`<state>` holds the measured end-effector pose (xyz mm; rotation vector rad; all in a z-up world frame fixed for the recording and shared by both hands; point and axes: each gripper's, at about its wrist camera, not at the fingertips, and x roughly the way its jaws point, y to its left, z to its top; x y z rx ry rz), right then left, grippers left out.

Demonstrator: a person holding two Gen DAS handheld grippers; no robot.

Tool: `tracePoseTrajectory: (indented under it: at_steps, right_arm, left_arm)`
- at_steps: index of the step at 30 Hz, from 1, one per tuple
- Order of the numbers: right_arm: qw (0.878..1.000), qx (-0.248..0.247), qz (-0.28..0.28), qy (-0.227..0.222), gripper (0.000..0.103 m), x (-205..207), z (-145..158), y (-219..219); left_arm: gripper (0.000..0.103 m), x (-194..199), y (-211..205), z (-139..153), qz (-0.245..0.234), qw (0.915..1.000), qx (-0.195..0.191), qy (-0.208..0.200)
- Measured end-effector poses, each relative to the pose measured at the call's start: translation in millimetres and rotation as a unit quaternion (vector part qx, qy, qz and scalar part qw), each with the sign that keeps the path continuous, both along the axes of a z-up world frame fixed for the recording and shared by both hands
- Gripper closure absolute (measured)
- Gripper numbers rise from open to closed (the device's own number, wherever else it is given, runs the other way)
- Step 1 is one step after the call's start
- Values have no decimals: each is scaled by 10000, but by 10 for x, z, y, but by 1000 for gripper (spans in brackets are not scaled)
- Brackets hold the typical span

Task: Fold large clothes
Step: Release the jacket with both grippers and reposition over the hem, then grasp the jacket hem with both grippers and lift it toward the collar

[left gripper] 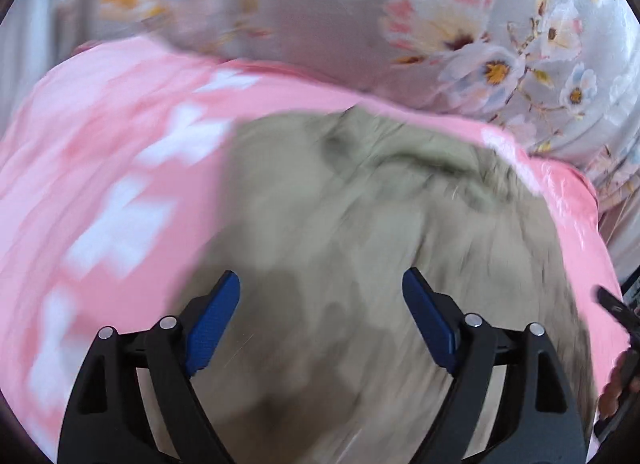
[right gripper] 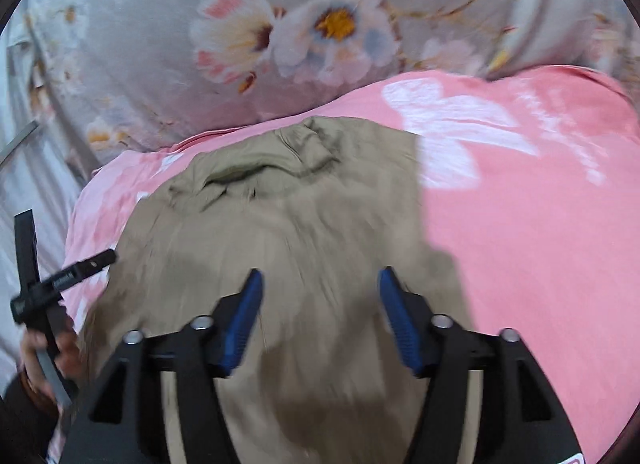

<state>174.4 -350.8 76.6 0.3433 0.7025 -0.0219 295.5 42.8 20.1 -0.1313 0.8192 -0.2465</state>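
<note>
Left wrist view: the left gripper [left gripper: 321, 284] is spread wide, its blue pads [left gripper: 214, 324] holding nothing, over the khaki garment [left gripper: 360, 223] that fills the centre and lower frame — blurred. It lies on a pink sheet [left gripper: 100, 167]; floral cloth [left gripper: 460, 31] crosses the top.

Right wrist view: the right gripper [right gripper: 320, 282] is also spread and unladen above the garment [right gripper: 280, 232] — collar toward upper centre. The left hand [right gripper: 38, 348] shows at lower left.
</note>
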Motion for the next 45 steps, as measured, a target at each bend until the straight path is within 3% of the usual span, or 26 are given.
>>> tracePoseTrajectory:
  at_steps: [3, 6, 7, 8, 10, 14, 18, 19, 20, 21, 23, 29, 33, 38, 42, 45]
  right_arm:
    - [9980, 393, -444, 229, 30, -1004, -75, -200]
    - [9905, 878, -944, 477, 29, -1710, -260, -330]
    - [9880, 1029, -1017, 536, 29, -1852, -326, -335]
    - [9846, 1215, -1120, 563, 29, -2017, -414, -331]
    - [9801, 1462, -1243, 509, 29, -2143, -502, -290]
    - [9667, 2292, -1112, 256, 29, -2112, -618, -148]
    - [9720, 2073, -1053, 351, 29, -1891, -673, 83]
    - [9738, 1996, -1041, 318, 43, -1858, -662, 124]
    - [9743, 2010, -961, 340, 58, -1815, -670, 171]
    - [9732, 2070, -930, 374, 86, -1786, -677, 198]
    - [9717, 2170, -920, 185, 94, -1825, -624, 202]
    - [9745, 1981, -636, -841, 97, -2336, -11, 257]
    - [9778, 1353, -322, -1566, 97, -2866, 602, 413]
    - [9646, 1133, -132, -2379, 98, -3241, 1268, 461]
    - [9574, 1369, -254, -2528, 98, -2893, 1485, 247]
    - [9635, 1492, -592, -2142, 98, -2250, 1338, 59]
  left_arm:
    - [22, -609, 707, -92, 362, 9978, -283, 476]
    - [22, -1085, 1296, -433, 531, 9849, -1010, 1301]
    - [23, -1200, 1389, -512, 563, 9814, -1181, 1407]
    - [24, -1422, 1472, -541, 541, 9811, -1382, 1242]
    - [24, -1600, 1463, -516, 525, 9831, -1283, 1193]
    - [27, -1777, 1292, -490, 162, 9794, -1585, 1240]
    - [60, -1831, 1130, -516, 296, 9841, -1239, 1235]
    - [67, -1847, 1132, -501, 301, 9841, -1261, 1211]
    - [83, -1873, 1139, -480, 279, 9837, -1310, 1200]
    - [94, -1899, 1144, -446, 300, 9840, -1308, 1168]
    - [98, -1941, 1162, -365, 263, 9847, -1348, 1076]
    - [101, -2413, 1365, 178, 105, 9801, -1936, 436]
    - [101, -2896, 1629, 648, 6, 9738, -2276, 3]
    - [101, -3359, 1893, 1315, 33, 9647, -2530, -727]
    - [100, -3182, 1801, 1730, 24, 9638, -2384, -1195]
    - [100, -2639, 1594, 1730, 82, 9737, -2058, -970]
